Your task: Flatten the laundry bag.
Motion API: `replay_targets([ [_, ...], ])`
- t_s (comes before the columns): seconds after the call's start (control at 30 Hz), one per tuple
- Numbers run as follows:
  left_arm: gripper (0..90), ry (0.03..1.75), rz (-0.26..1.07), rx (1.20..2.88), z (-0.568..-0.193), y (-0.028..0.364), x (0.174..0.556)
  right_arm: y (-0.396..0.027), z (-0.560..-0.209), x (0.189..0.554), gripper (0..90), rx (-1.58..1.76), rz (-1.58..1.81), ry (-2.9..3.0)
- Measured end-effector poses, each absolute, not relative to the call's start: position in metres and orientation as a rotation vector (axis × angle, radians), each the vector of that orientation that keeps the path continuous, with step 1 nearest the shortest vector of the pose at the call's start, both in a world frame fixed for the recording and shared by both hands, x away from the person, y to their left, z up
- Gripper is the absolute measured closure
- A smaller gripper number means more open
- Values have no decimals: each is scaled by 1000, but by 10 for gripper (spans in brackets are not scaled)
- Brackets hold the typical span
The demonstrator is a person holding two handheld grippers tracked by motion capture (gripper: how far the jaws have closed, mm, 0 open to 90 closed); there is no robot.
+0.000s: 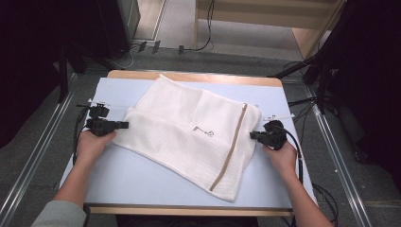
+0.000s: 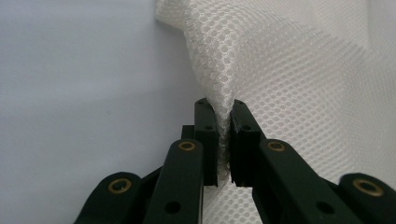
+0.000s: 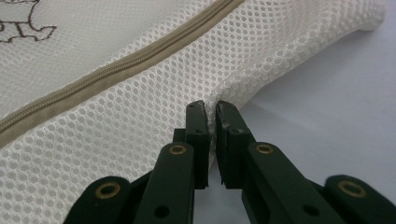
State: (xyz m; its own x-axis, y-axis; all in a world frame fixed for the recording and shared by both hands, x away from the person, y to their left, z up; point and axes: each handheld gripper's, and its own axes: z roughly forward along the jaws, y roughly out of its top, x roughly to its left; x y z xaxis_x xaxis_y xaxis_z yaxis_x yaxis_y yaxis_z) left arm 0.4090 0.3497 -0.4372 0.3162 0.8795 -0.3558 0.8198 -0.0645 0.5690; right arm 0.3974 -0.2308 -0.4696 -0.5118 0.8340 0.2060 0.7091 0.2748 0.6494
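A white mesh laundry bag (image 1: pixel 189 132) with a tan zipper (image 1: pixel 232 147) lies spread across the pale blue table top (image 1: pixel 142 177). At the bag's left edge my left gripper (image 1: pixel 126 125) is shut on a pinched fold of the mesh (image 2: pixel 219 93). In the left gripper view the cloth runs down between the two black pads (image 2: pixel 206 135). My right gripper (image 1: pixel 251 135) grips the bag's right edge, just beyond the zipper (image 3: pixel 116 70). Its pads (image 3: pixel 198 135) press a thin fold of mesh (image 3: pixel 224 88) between them.
The table's wooden rim (image 1: pixel 189 75) shows at the far side. Bare blue surface (image 1: pixel 118 90) lies at the far left corner. Cables (image 1: pixel 302 156) trail from both grippers. Metal rails (image 1: pixel 340 156) run along the floor on either side.
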Motion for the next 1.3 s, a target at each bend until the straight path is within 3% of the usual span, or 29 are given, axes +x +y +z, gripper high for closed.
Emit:
replay_targets([
  [0.27,841,1518,173,1836,-437,357,426,-209,-470,378,860,1416,1076,2382],
  [0.8,810,1528,176,1830,-438,350,438,-165,-466,336,872,1214,1113,2583],
  [1.1,562,1512,217,1863,-430,350,432,-178,-457,337,771,1173,1127,2574],
  [1.3,477,1508,242,1809,-411,358,419,-202,-442,338,698,1189,1186,2466],
])
